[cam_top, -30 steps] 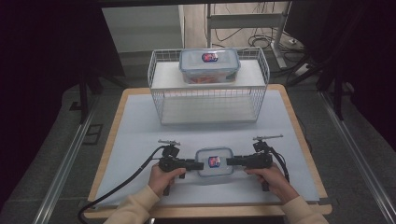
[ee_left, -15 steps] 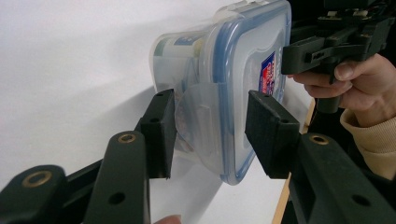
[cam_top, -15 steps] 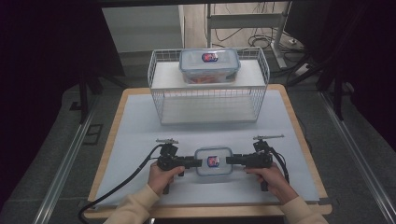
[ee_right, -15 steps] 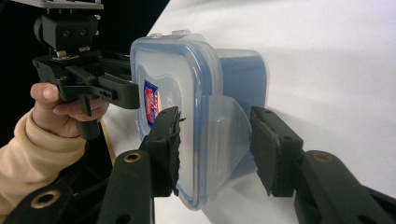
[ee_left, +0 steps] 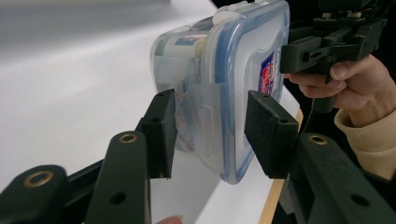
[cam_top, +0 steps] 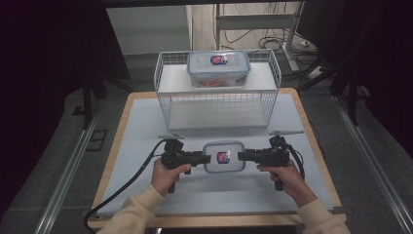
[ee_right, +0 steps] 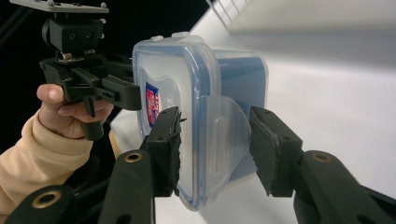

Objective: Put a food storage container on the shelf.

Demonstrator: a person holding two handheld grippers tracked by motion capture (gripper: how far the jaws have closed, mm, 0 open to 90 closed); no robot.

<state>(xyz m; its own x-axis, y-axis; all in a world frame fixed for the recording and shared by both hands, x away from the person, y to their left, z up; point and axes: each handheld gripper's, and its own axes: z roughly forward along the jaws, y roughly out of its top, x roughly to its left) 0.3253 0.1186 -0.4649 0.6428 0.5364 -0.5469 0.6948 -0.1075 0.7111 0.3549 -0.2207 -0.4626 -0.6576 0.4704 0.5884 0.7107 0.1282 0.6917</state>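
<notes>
Left gripper (cam_top: 203, 158): clamped on the left end of the box, one pad on the lid, one under the base, over the folded latch flap (jaws just closing a little onto it).
Box (cam_top: 223, 157): small clear lidded food box, held between both grippers just above the near part of the table (cam_top: 146, 122), in front of the wire basket (cam_top: 165, 100); lid up, label (cam_top: 223, 157) facing the high camera.
Right gripper (cam_top: 243, 156): clamped on the right end likewise, pads either side of the latch flap (ee_right: 224, 140).
Long axis: left to right across the table, running from one gripper to the other; short sides toward the pads.
Second box (cam_top: 218, 68): same kind, on top of the basket shelf, well apart.
Step in hand, judged: two-handed lift of the box.
Doing it well: both hands level and rising together; grip even at each end (flaps look slippery); lid kept flat; no twist between the hands.
</notes>
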